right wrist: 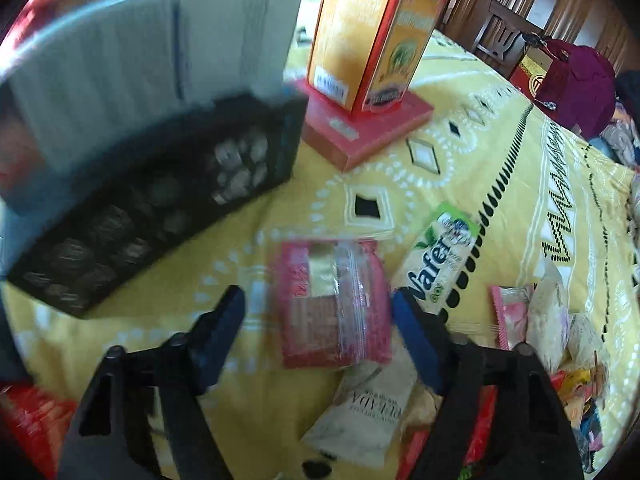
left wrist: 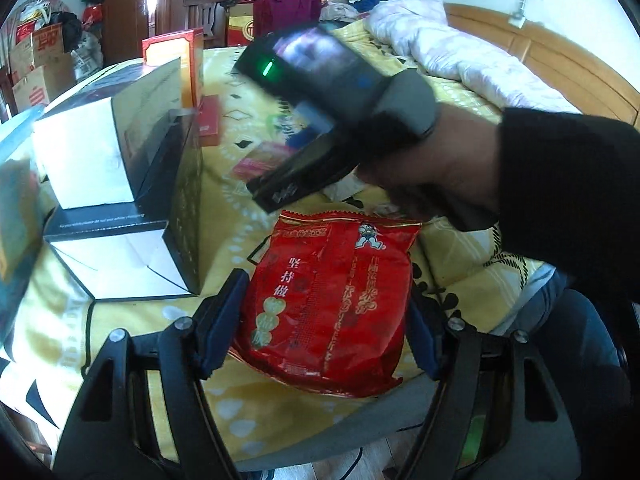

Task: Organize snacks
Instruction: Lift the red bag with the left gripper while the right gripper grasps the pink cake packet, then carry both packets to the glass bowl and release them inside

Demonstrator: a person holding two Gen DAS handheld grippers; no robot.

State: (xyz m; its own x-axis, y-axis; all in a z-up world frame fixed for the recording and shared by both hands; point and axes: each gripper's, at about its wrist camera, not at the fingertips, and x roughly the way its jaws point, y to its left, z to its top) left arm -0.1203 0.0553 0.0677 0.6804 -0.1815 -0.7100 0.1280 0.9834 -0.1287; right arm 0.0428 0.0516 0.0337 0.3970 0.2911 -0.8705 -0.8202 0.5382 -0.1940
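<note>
While its long axis runs away from the camera, the red snack bag (left wrist: 326, 304) sits clamped between the pads of the left gripper (left wrist: 320, 316), above the yellow patterned bedspread (left wrist: 240, 152). Across it, a dark-sleeved hand (left wrist: 440, 156) angles the right gripper (right wrist: 318, 330) steeply down, jaws apart around a blurred pink packet (right wrist: 332, 304), beside the black box (right wrist: 160, 216).
</note>
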